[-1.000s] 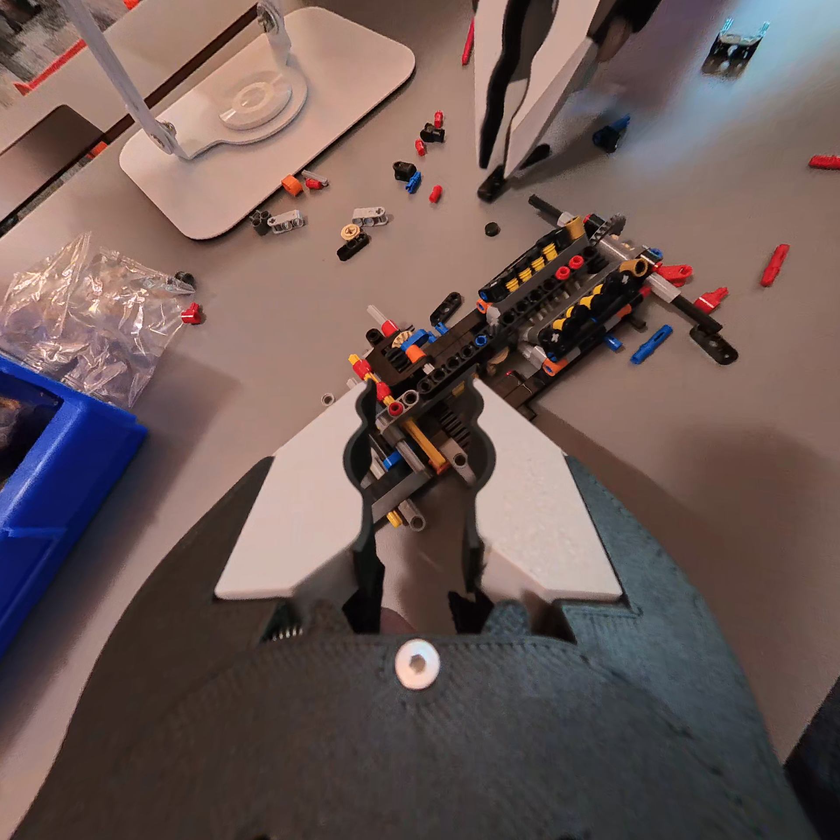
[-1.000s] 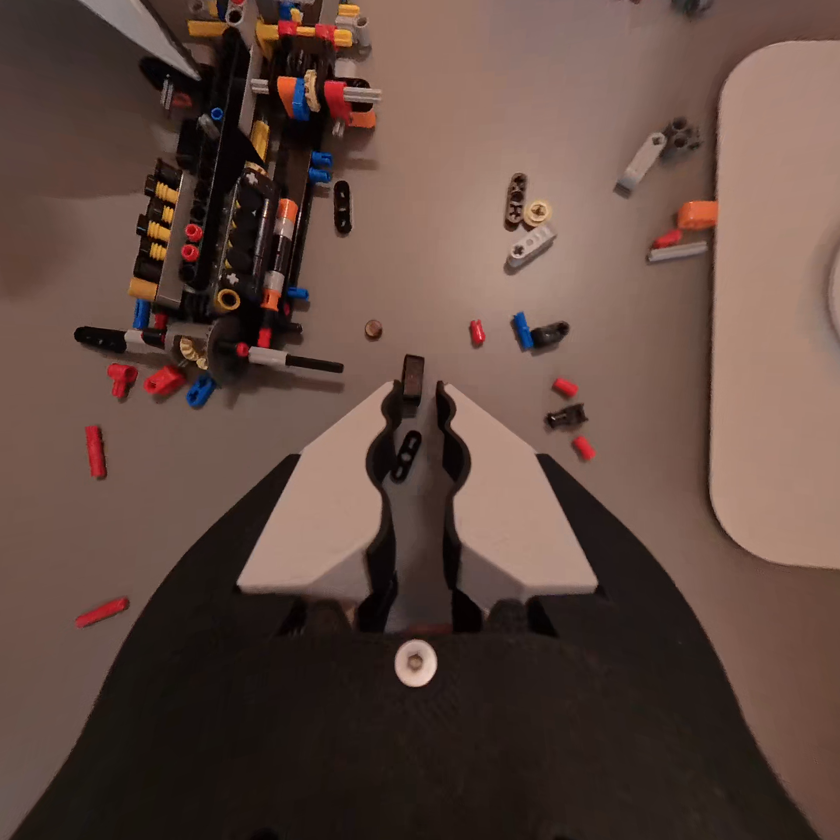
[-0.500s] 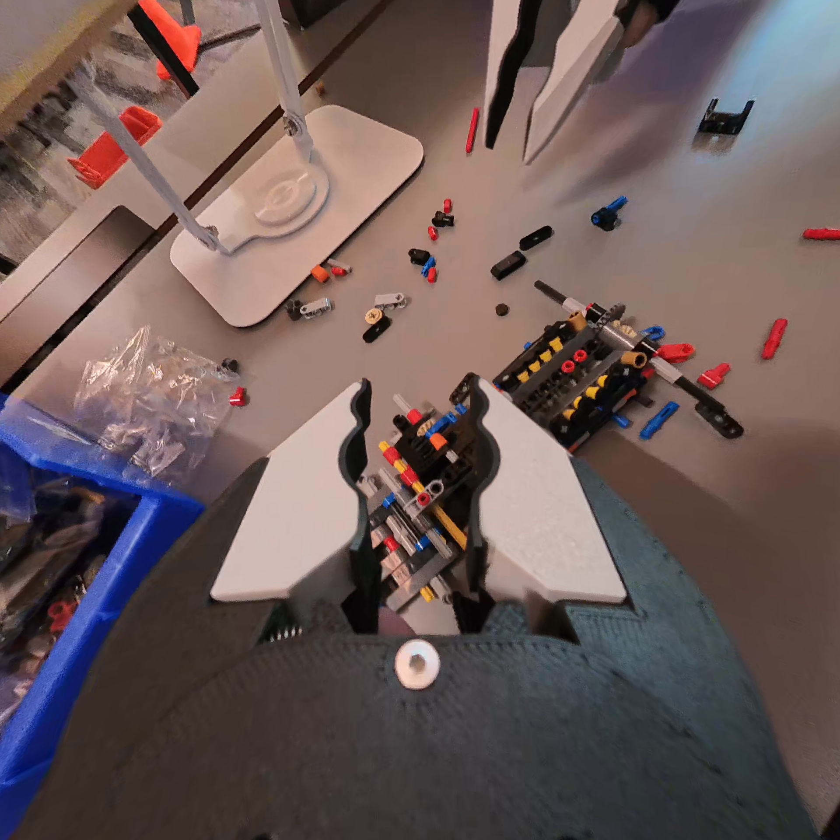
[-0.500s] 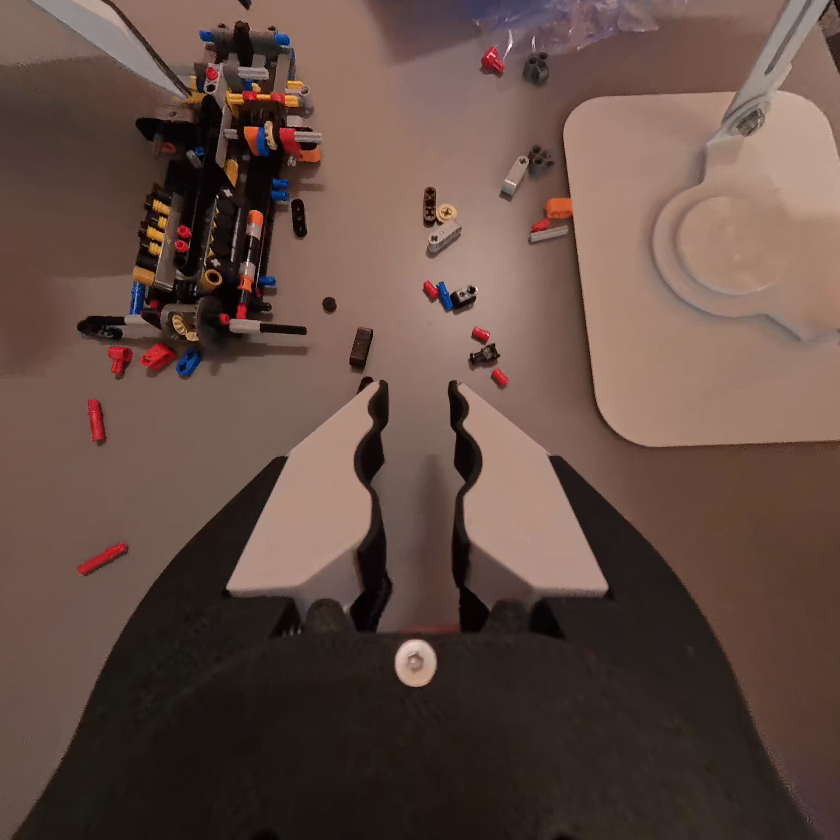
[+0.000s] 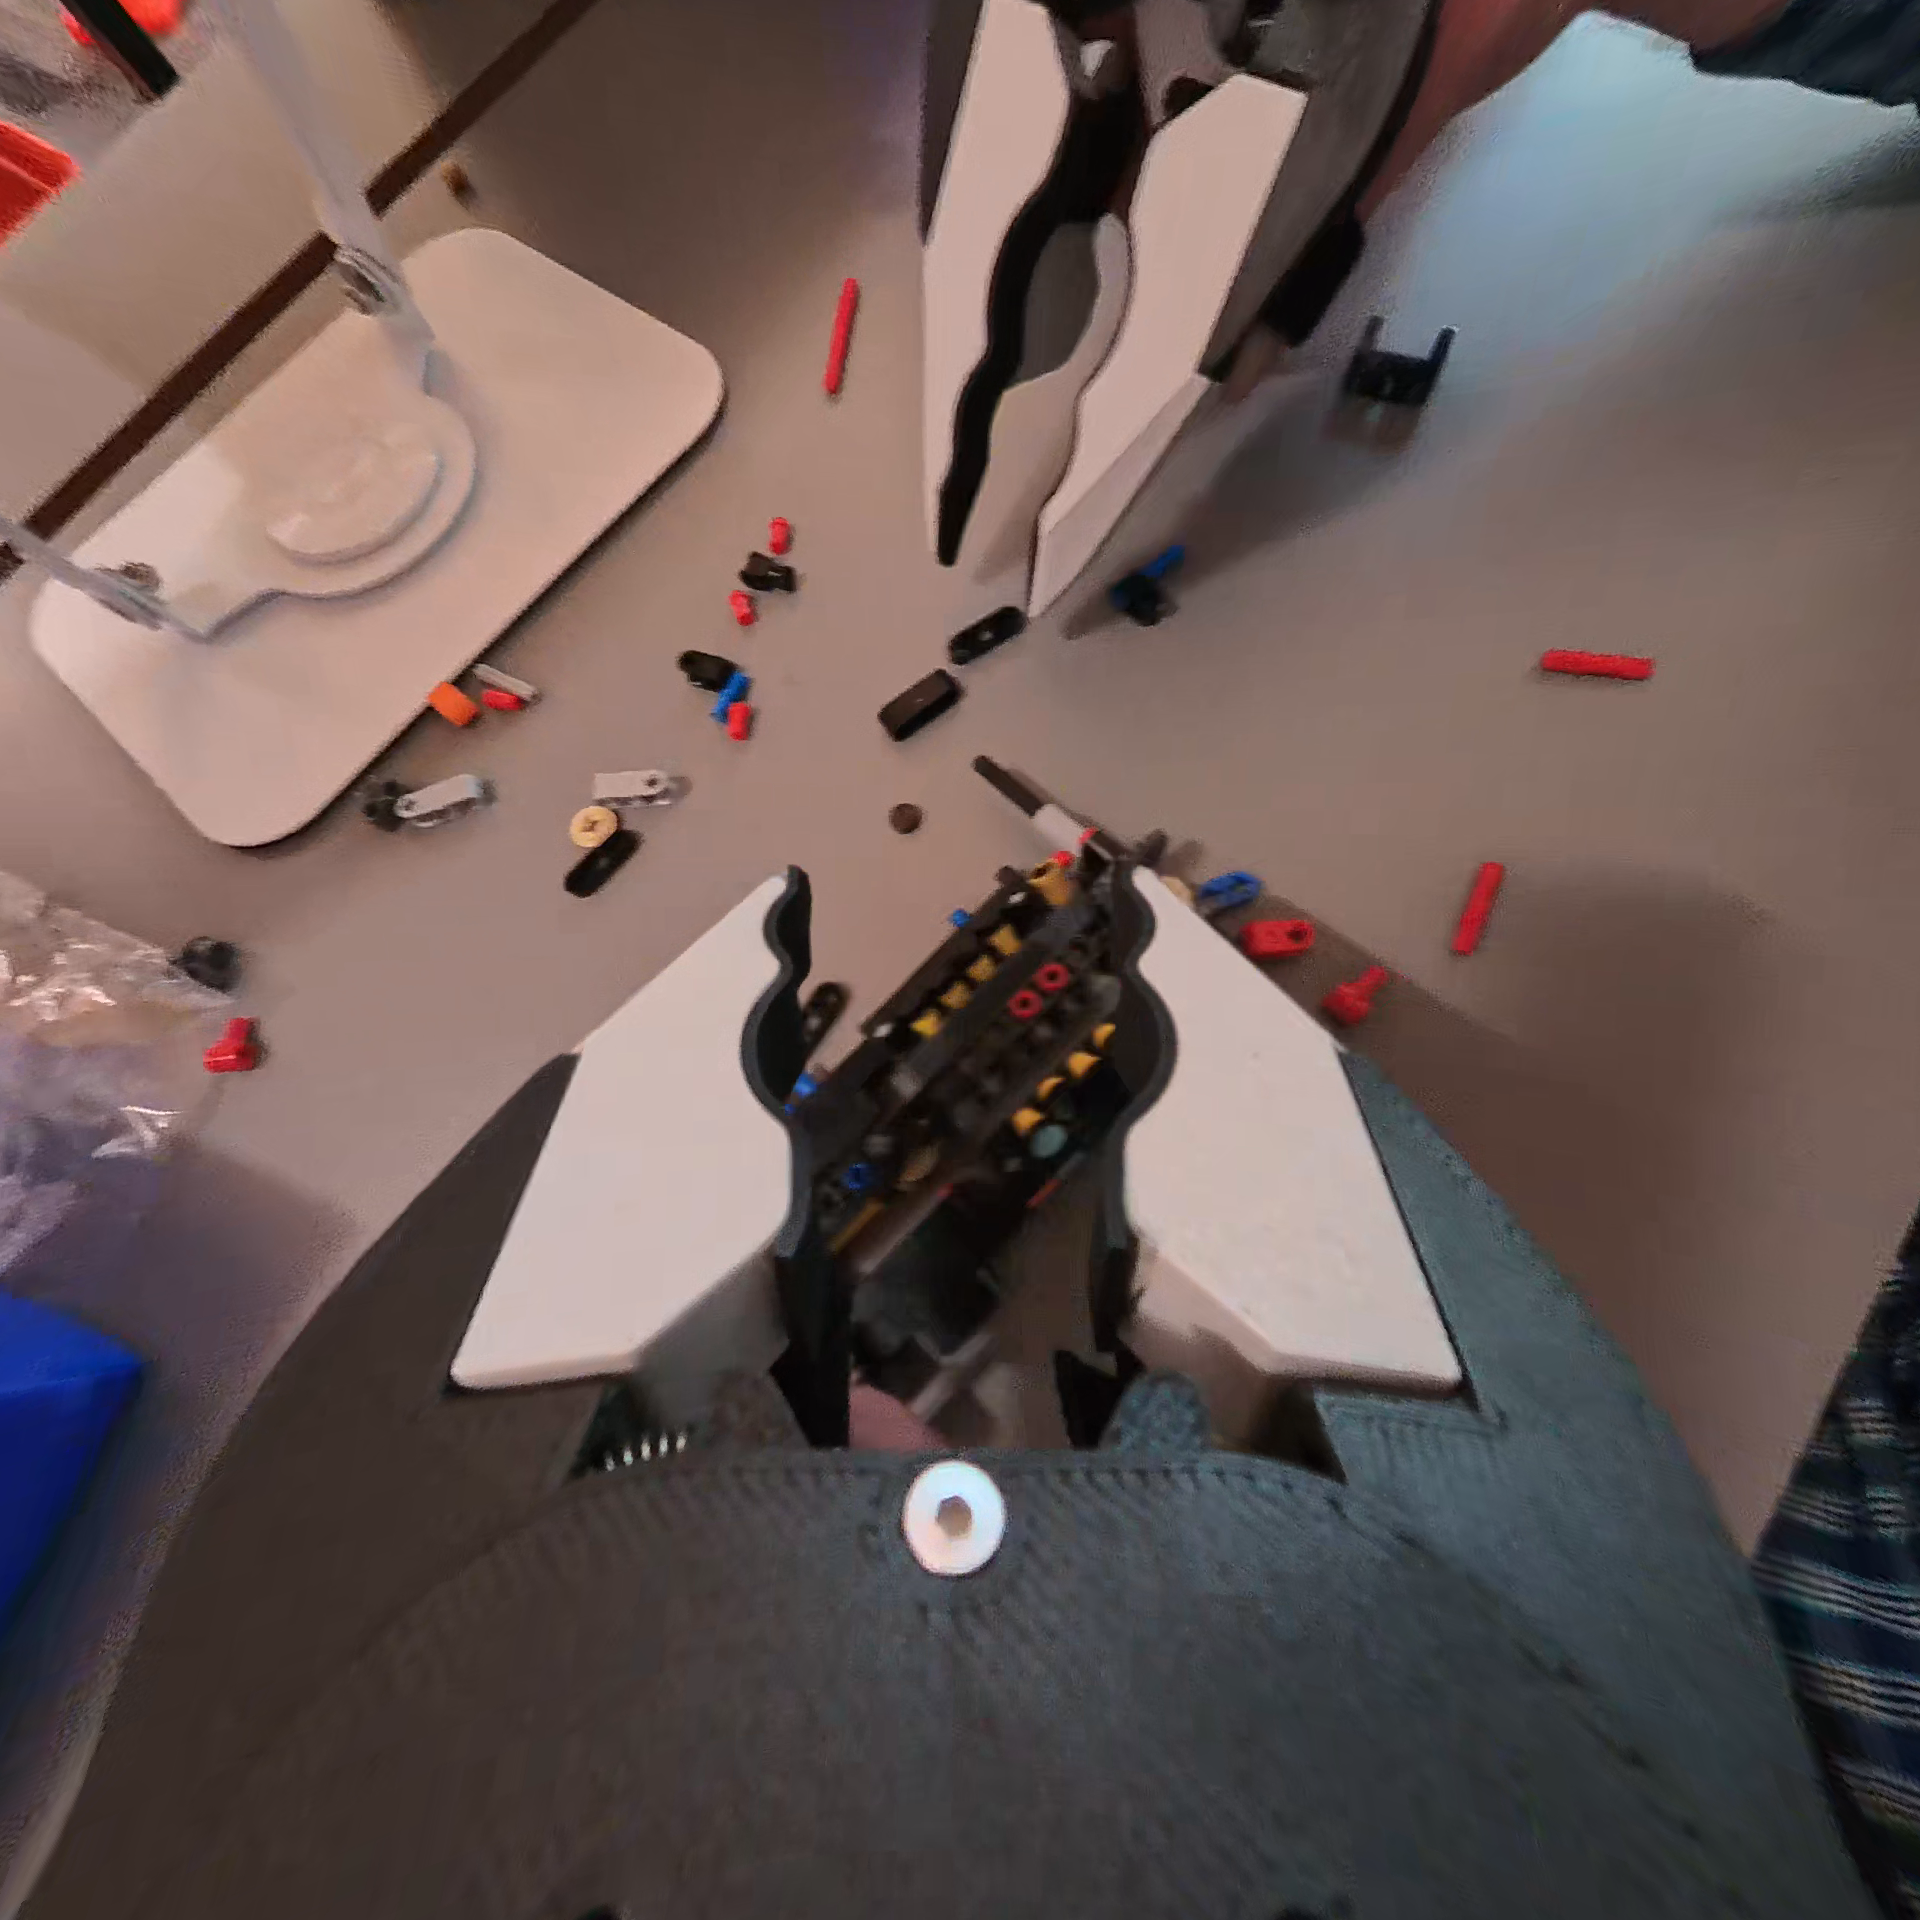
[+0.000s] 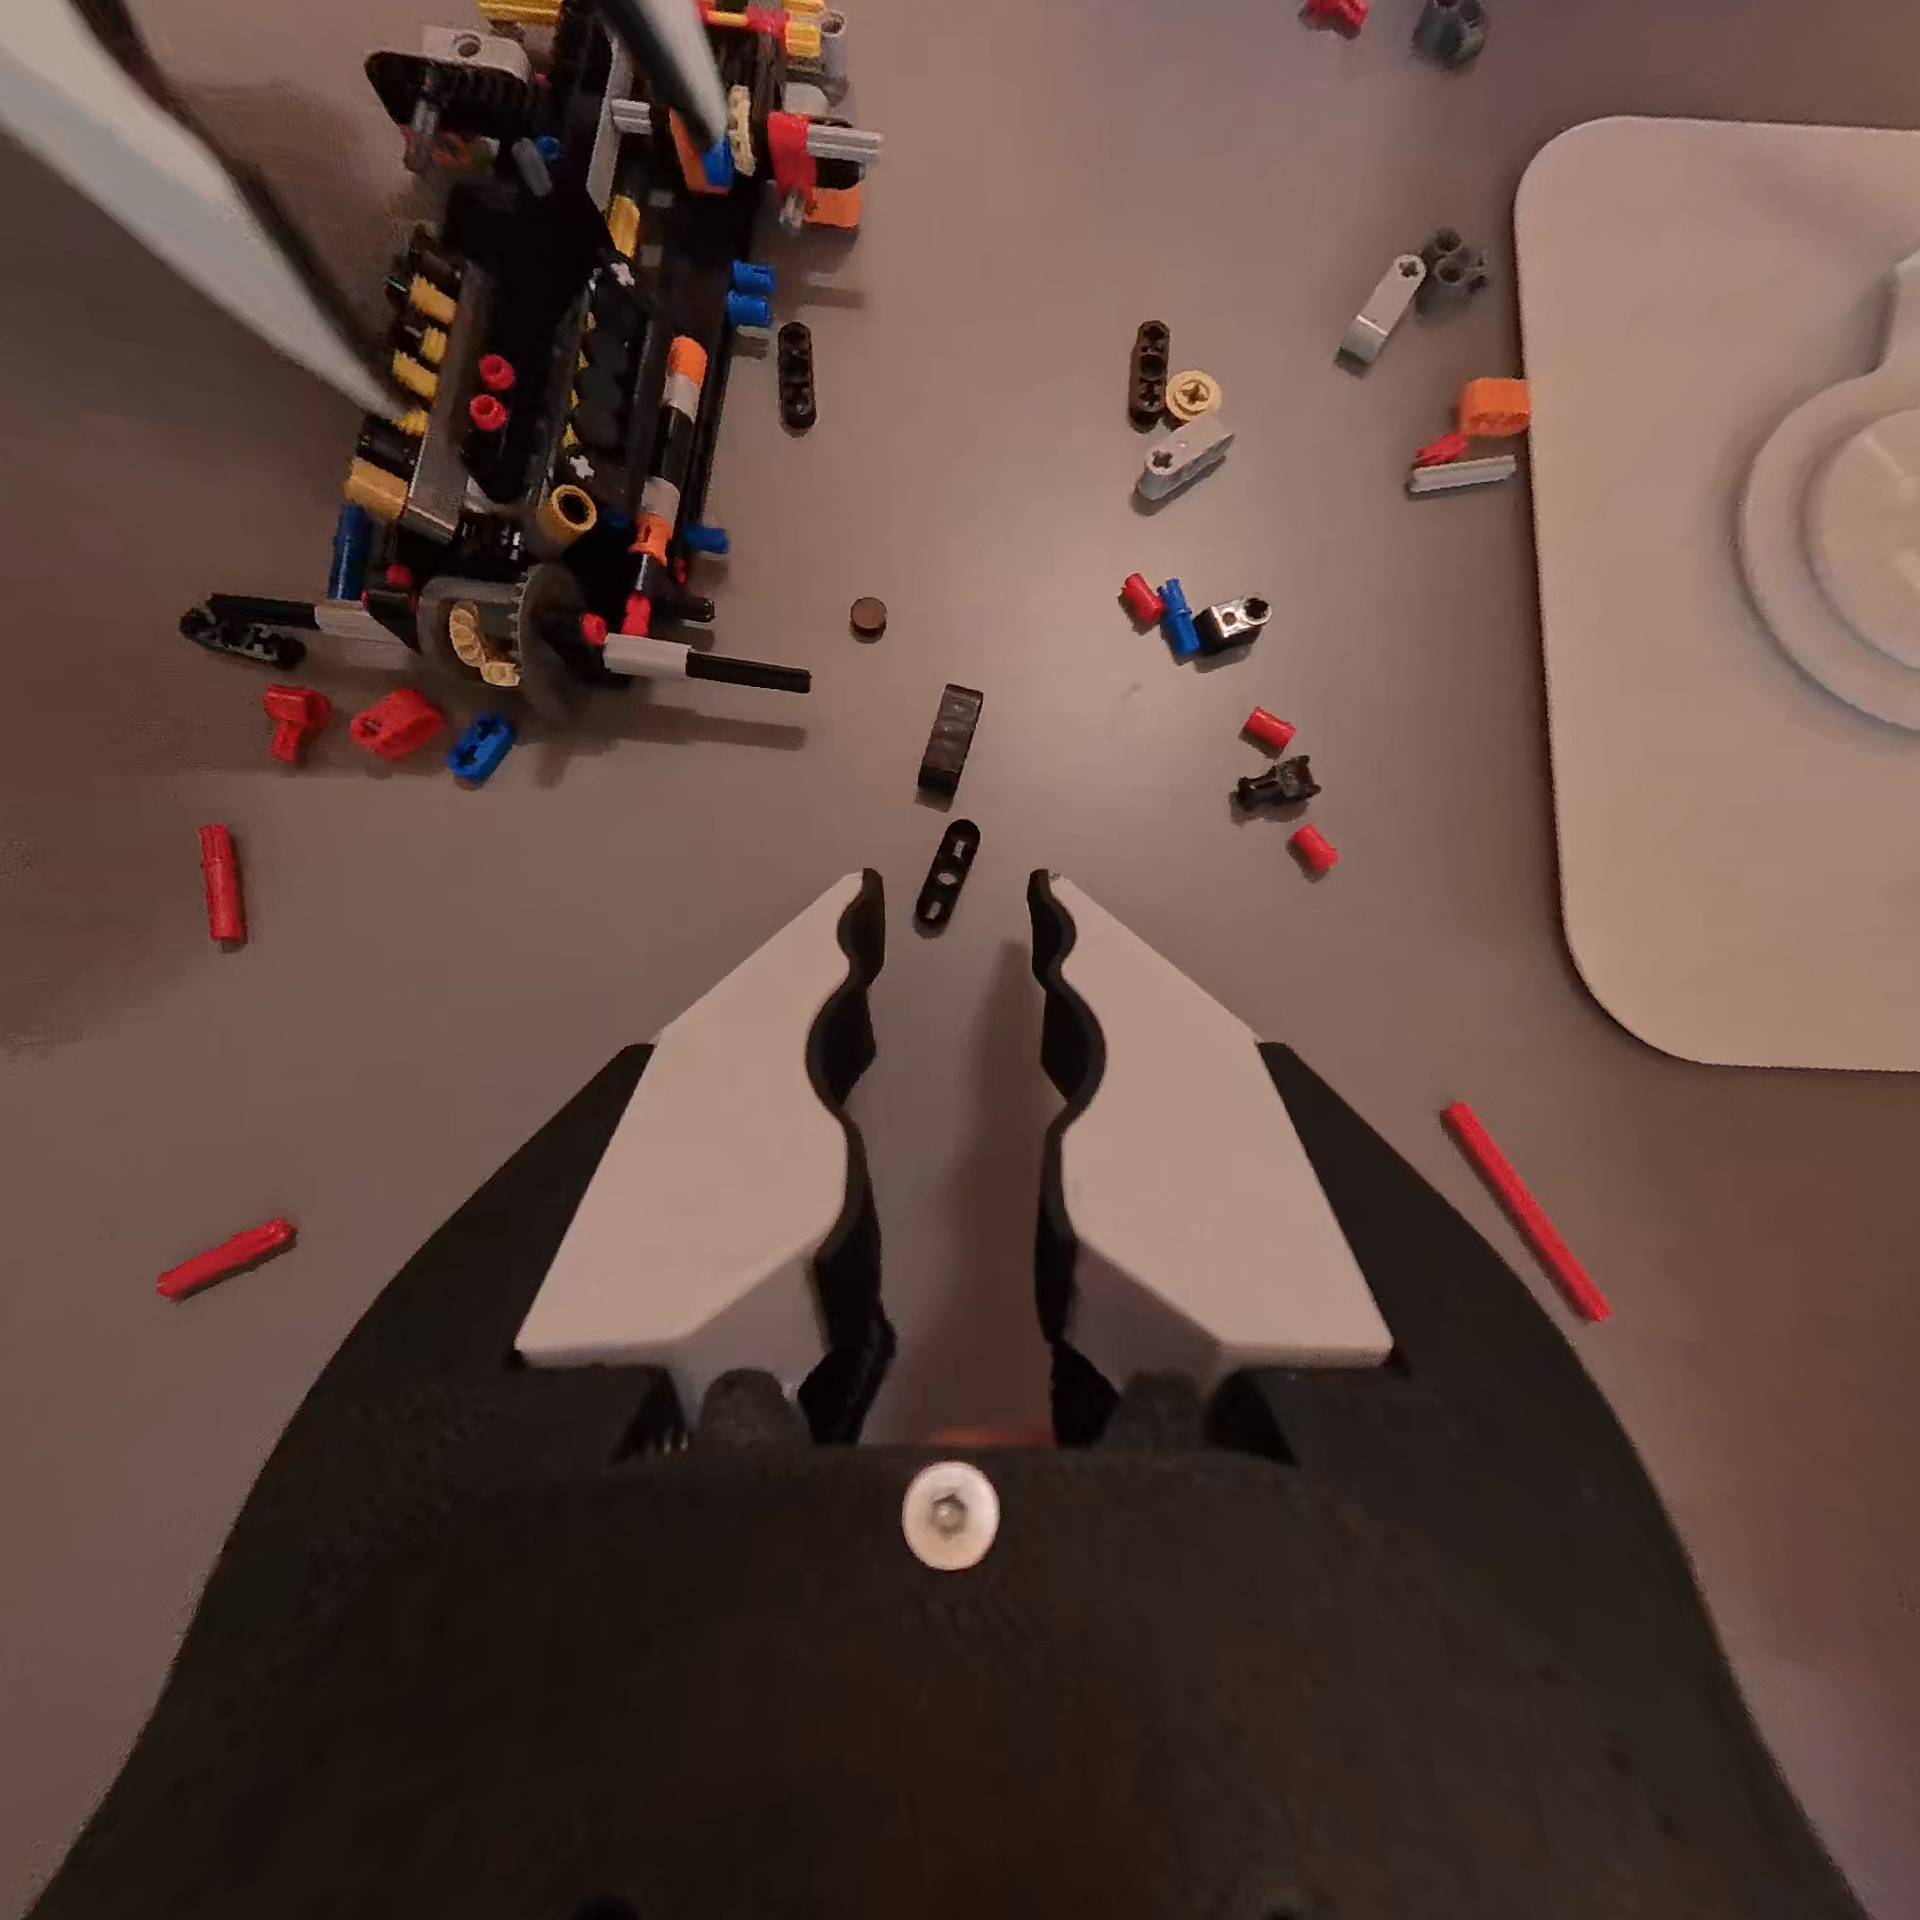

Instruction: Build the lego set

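Note:
The long black lego assembly [image 5: 987, 1049] with yellow, red and blue pins lies on the grey table. My left gripper [image 5: 966, 904] is open and its jaws straddle the assembly's middle. One finger [image 6: 187, 208] shows beside the assembly [image 6: 540, 364] in the right wrist view. My right gripper [image 6: 956, 894] is open and empty, low over the table. A thin black beam [image 6: 948, 871] lies just ahead of its tips, and a short black brick [image 6: 951, 740] lies beyond that. The right gripper [image 5: 997, 571] also shows in the left wrist view.
Loose red, blue, black and grey parts are scattered around the assembly, among them red axles [image 6: 1527, 1210]. A white stand base [image 6: 1714, 623] sits to the right. A blue bin [image 5: 52, 1455] and a clear plastic bag [image 5: 73, 1039] are at the left. A plaid sleeve [image 5: 1860, 1507] is near. About 11 centimeters separates my left fingertips from my right.
My right gripper has opened and let go of the black brick and thin beam, which now lie on the table. My left gripper has slid forward along the assembly.

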The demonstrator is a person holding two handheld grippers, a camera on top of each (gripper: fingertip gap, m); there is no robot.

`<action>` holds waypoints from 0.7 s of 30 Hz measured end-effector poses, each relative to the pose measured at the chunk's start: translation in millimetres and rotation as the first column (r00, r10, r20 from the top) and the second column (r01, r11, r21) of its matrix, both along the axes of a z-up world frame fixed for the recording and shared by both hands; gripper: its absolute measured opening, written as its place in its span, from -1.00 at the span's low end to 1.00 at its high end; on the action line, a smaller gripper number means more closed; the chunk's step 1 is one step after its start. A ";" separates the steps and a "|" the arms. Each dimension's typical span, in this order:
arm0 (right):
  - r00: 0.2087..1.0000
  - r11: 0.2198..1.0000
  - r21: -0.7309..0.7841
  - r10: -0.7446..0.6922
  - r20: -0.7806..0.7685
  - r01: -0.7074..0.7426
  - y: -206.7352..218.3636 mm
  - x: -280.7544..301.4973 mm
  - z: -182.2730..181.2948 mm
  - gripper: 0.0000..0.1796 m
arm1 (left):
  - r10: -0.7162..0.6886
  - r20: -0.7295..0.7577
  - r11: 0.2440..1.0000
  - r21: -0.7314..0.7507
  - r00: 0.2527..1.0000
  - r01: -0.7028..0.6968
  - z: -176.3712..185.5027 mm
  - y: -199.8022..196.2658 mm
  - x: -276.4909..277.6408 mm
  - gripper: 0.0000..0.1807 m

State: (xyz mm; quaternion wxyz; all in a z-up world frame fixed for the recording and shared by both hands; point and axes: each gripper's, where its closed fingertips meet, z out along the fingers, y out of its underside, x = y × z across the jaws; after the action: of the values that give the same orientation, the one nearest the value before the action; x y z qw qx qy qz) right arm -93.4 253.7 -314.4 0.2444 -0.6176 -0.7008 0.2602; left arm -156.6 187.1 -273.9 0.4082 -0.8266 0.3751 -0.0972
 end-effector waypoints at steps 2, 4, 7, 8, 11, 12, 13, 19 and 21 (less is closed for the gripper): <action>1.000 1.000 -0.001 0.002 -0.010 -0.002 -1.2 -1.3 -1.0 -0.72 | 0.015 -0.020 1.000 -0.019 1.000 -0.015 -7.2 -7.0 8.9 -0.36; 1.000 1.000 -0.007 0.008 -0.021 -0.008 -3.6 -1.7 -1.0 -0.73 | 0.022 -0.039 0.999 -0.036 0.999 -0.023 -13.6 -13.2 16.7 -0.36; 0.999 1.000 -0.011 0.006 -0.032 -0.007 -4.7 -1.3 -0.8 -0.73 | 0.042 -0.050 0.997 -0.066 0.998 -0.046 -24.0 -17.6 22.5 -0.38; 0.999 1.000 -0.012 0.006 -0.032 -0.006 -4.7 -0.8 -0.9 -0.73 | 0.047 -0.045 0.997 -0.064 0.998 -0.049 -25.8 -17.7 24.2 -0.37; 0.999 1.000 -0.023 0.001 -0.043 -0.002 -4.4 -0.6 0.2 -0.72 | 0.070 -0.047 0.996 -0.052 0.996 -0.073 -25.0 -15.8 22.3 -0.45; 0.999 1.000 -0.029 0.001 -0.047 -0.002 -4.6 -0.8 0.4 -0.72 | 0.074 -0.052 0.996 -0.048 0.996 -0.076 -24.5 -15.3 21.0 -0.52; 0.999 0.999 -0.033 0.000 -0.049 -0.001 -4.3 -0.9 0.2 -0.72 | 0.073 -0.058 0.996 -0.043 0.996 -0.076 -24.5 -15.4 20.3 -0.56; 0.998 0.999 -0.032 -0.003 -0.056 0.001 -3.4 -1.1 0.8 -0.73 | 0.072 -0.109 0.997 0.010 0.991 -0.071 -24.3 -15.5 14.3 -0.78; 0.998 1.000 -0.032 -0.001 -0.059 0.000 -3.8 -1.2 1.0 -0.74 | 0.063 -0.104 0.998 0.015 0.993 -0.062 -24.0 -17.0 14.1 -0.79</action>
State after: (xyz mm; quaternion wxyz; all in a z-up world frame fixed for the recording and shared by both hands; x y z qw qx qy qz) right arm -94.6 249.8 -313.4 0.2552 -0.6137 -0.6890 0.2892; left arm -142.5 170.1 -297.9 0.3956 -0.8396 0.3703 -0.0389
